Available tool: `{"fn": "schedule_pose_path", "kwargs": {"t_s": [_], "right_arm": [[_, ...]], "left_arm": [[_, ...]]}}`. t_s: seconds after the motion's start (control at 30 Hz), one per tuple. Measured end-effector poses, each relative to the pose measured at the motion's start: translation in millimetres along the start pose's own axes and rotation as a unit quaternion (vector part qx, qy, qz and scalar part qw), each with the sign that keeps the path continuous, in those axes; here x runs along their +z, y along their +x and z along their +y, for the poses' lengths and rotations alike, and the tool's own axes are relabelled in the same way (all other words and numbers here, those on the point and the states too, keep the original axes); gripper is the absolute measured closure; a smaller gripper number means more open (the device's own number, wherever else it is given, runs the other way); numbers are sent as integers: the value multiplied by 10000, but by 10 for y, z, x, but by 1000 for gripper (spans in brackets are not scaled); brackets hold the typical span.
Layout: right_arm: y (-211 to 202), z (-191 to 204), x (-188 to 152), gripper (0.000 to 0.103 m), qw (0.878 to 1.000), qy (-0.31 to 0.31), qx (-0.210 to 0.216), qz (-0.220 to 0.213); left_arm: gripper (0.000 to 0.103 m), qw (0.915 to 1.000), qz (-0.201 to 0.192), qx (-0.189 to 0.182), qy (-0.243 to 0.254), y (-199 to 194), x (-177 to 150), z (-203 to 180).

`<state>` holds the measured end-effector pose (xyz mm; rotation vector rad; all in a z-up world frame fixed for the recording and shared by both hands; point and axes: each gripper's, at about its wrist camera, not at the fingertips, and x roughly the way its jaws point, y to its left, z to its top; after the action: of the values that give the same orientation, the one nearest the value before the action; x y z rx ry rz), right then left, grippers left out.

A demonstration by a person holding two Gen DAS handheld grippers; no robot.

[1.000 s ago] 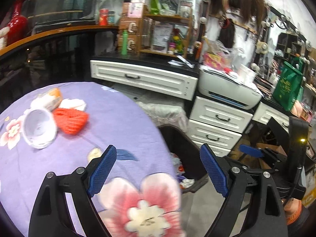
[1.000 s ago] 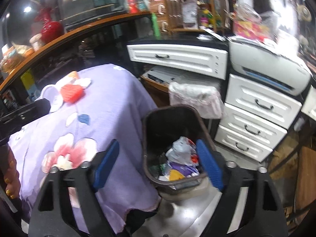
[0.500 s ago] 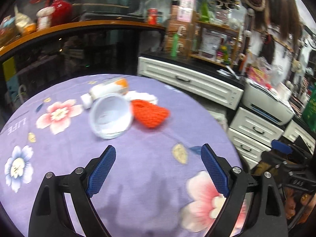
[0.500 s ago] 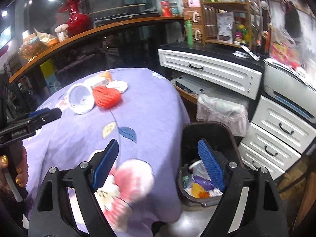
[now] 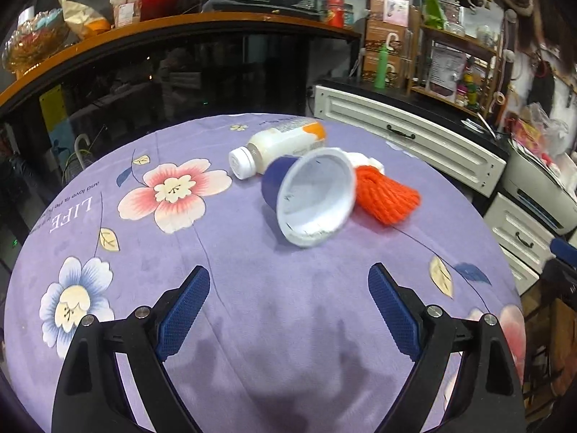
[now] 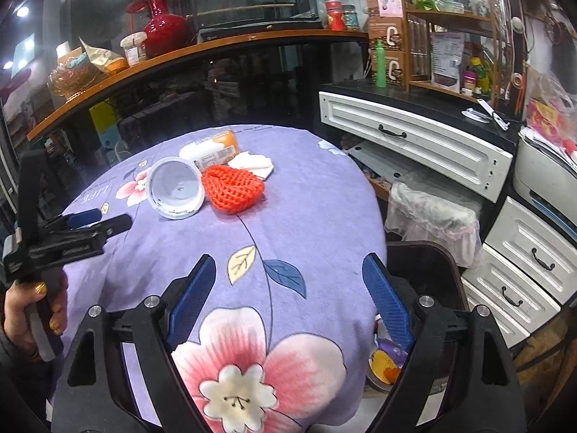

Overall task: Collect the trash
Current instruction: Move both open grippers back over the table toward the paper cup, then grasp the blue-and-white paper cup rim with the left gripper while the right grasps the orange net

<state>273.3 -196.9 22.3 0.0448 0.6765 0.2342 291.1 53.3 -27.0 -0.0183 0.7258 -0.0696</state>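
Observation:
On the round purple flowered tablecloth (image 5: 252, 288) lie a tipped blue-and-white cup (image 5: 313, 198), a white bottle with an orange label (image 5: 277, 144), an orange knitted net (image 5: 387, 196) and a white tissue (image 5: 364, 160). The right wrist view shows the cup (image 6: 176, 187), the net (image 6: 232, 187), the bottle (image 6: 212, 148) and the tissue (image 6: 252, 162) too. My left gripper (image 5: 288, 310) is open and empty, a little short of the cup. My right gripper (image 6: 288, 296) is open and empty over the table's near right edge, beside the dark trash bin (image 6: 425, 270).
The bin holds several scraps (image 6: 386, 361) and stands on the floor right of the table. White drawers (image 6: 414, 140) and a printer (image 6: 544, 176) lie beyond it. A curved wooden counter (image 5: 180, 25) with a red vase (image 6: 160, 21) runs behind the table.
Both grippers have swung left from the bin towards the table. The left one now faces the cup and bottle from closer. Both stay open.

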Motion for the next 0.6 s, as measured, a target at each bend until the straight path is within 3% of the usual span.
{"fn": "schedule_pose_path", "kwargs": {"t_s": [0.43,0.5,0.57,0.6], "right_arm": [[223,99,98,20,9998,-96,58,165],[264,108,108,20,9997,-99,76,204],[308,123,120,20,9996,-118,100,245],[340,137,129,20,9995,-149,116,267]], "left_arm": [[44,9981,384,472,-47,696,347,60],[53,9978,392,538,-55,749,365,61],[76,9976,420,525,-148,784,362,97],[82,9976,427,511,-201,786,354,120]]}}
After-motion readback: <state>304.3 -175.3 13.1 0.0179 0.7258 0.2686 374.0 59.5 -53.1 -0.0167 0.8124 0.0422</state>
